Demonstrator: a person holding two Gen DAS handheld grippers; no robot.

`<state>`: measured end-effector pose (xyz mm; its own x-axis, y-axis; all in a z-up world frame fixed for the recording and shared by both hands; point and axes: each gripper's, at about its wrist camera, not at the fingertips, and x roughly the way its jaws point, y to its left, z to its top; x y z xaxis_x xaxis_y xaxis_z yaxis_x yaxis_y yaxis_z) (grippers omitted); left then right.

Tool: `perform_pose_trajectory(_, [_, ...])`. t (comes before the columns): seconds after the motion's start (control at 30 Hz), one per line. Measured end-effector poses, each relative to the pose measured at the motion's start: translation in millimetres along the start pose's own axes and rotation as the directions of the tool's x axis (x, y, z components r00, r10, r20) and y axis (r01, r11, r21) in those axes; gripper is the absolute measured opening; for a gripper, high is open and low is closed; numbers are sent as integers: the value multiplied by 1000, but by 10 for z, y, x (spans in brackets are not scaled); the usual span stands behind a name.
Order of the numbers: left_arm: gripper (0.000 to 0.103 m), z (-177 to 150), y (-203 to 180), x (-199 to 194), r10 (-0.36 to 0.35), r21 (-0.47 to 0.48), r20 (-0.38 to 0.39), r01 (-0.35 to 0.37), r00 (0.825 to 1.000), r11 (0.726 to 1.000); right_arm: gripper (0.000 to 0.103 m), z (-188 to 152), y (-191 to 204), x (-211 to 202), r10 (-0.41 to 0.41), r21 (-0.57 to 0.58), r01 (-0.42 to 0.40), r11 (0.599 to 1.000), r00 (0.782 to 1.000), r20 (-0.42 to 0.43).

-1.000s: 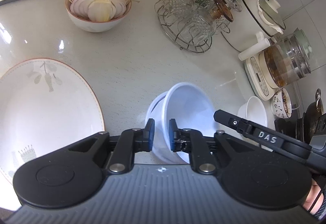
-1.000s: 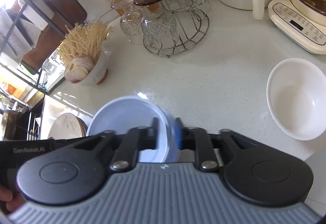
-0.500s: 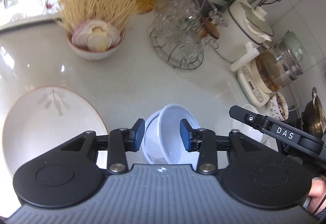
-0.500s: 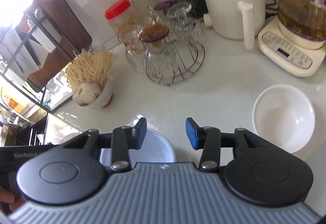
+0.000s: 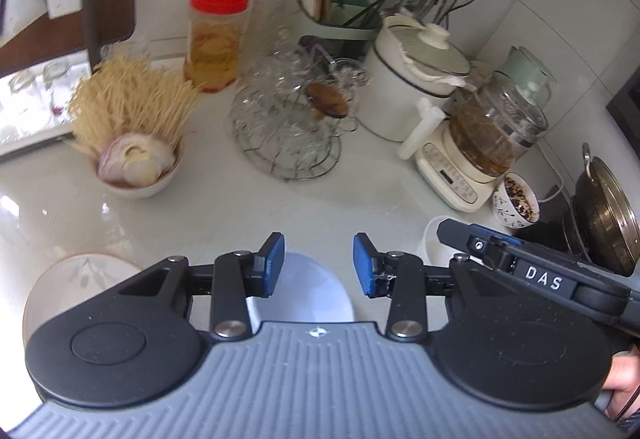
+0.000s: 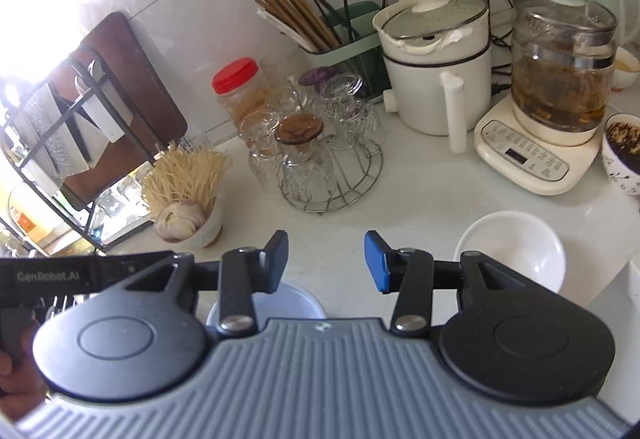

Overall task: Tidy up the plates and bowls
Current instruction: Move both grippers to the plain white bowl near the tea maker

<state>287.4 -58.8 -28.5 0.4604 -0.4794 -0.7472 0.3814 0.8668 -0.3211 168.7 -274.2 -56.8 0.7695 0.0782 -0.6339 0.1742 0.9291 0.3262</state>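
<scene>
Both grippers, left gripper (image 5: 319, 265) and right gripper (image 6: 326, 261), jaws apart, empty; blue bowl (image 5: 304, 291) released on the counter (image 5: 280, 207). Next likely: white bowl (image 6: 512, 251); needs a rim grasp.

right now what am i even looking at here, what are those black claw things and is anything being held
There is no robot here. A person holds one two-finger tool in each hand, and each tool carries a wide-angle camera that looks forward along its fingers. So one picture comes from the left tool and the other from the right tool.

Both look down on a pale kitchen counter. On it are a pale blue bowl just below the tools, an empty white bowl, a patterned plate, a bowl of noodles and onion, a wire rack of glasses, a red-lidded jar, a white pot and a glass kettle.

Nothing is held. Both tools' jaws have just been opening and now stand apart, with nothing gripped between them.
</scene>
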Motion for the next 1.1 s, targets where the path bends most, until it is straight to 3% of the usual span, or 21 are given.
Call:
perform_pose_trajectory(0.43, [43, 85, -422, 269, -40, 64, -34, 42, 999, 997, 46, 28, -324, -111, -72, 28, 71, 997, 997, 23])
perform_pose_trajectory(1.1, [43, 162, -894, 1028, -127, 105, -146, 143, 981, 984, 46, -18, -1101, -95, -216, 188, 211, 959, 976, 3])
